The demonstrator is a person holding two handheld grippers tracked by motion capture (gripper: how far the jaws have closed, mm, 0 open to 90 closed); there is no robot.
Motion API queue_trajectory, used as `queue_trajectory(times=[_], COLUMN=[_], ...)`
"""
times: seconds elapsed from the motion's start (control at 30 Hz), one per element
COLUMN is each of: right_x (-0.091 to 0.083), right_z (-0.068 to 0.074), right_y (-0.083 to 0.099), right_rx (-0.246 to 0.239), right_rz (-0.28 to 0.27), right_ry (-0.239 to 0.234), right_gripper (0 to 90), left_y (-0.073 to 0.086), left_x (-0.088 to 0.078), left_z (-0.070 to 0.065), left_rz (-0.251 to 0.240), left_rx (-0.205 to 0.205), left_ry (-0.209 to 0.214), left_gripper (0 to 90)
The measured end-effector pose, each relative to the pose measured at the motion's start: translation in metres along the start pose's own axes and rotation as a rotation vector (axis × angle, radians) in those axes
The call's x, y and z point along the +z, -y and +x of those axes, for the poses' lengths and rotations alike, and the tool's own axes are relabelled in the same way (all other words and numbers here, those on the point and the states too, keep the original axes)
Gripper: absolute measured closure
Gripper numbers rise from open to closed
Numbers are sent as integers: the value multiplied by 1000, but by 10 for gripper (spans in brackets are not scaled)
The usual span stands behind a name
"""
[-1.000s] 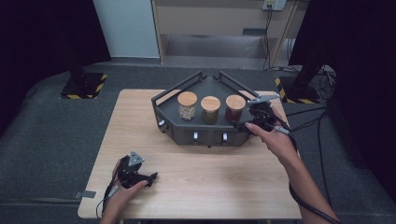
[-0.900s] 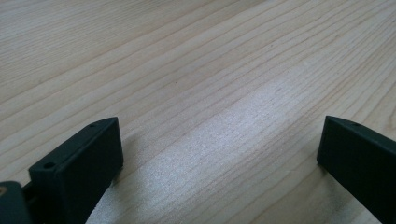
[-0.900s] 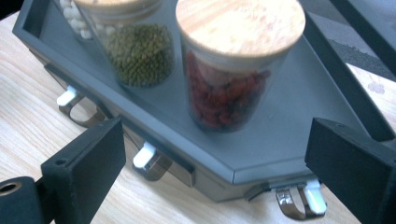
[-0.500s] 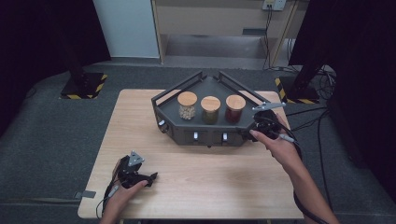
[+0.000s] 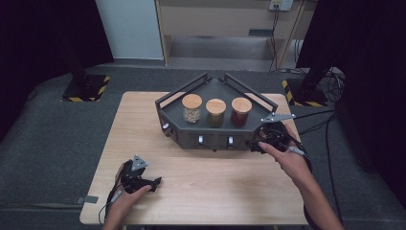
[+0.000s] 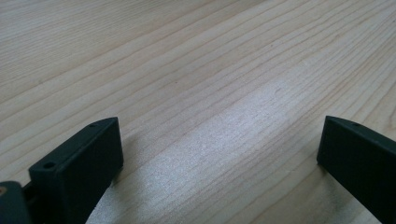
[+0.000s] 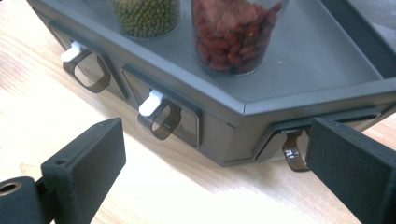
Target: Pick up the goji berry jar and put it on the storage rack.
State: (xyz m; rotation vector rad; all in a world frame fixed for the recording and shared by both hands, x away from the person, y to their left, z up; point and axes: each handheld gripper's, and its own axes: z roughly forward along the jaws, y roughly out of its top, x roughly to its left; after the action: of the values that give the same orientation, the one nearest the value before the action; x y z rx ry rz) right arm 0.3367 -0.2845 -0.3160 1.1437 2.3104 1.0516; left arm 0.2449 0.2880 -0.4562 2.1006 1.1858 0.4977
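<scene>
At the right front corner of the dark tray (image 5: 210, 88) on the desk (image 5: 143, 124), a thin brown pull tab (image 7: 293, 156) is approached by the right gripper (image 5: 261, 143), jaws open and empty. Flimsy and light, it is best pinched at its loop. The left gripper (image 5: 143, 182), jaws open, rests on the desk.

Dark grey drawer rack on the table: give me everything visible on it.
The dark grey angular drawer rack looks like matte plastic or metal and sits flat on the light wooden table, toward the far side. Its railed top tray carries three wooden-lidded glass jars in a row. The front faces hold small drawers with translucent brown loop pulls. The right tongs, open, are at its right front corner.
</scene>
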Motion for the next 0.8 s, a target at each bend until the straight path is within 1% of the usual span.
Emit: queue_trajectory(times=[0.4, 0.53, 0.7, 0.8], right_x=[5, 5, 5, 4], right_z=[4, 7, 10, 12], right_y=[17, 20, 24, 26], right_rx=[7, 6, -2, 5], right_rz=[14, 17, 17, 16], right_ry=[-6, -12, -9, -12], right_gripper=[53, 53, 53, 54], left_y=[0, 0, 0, 0], left_x=[0, 0, 0, 0], left_z=[0, 0, 0, 0], left_rz=[0, 0, 0, 0], left_rx=[0, 0, 0, 0], left_ry=[0, 0, 0, 0], left_gripper=[0, 0, 0, 0])
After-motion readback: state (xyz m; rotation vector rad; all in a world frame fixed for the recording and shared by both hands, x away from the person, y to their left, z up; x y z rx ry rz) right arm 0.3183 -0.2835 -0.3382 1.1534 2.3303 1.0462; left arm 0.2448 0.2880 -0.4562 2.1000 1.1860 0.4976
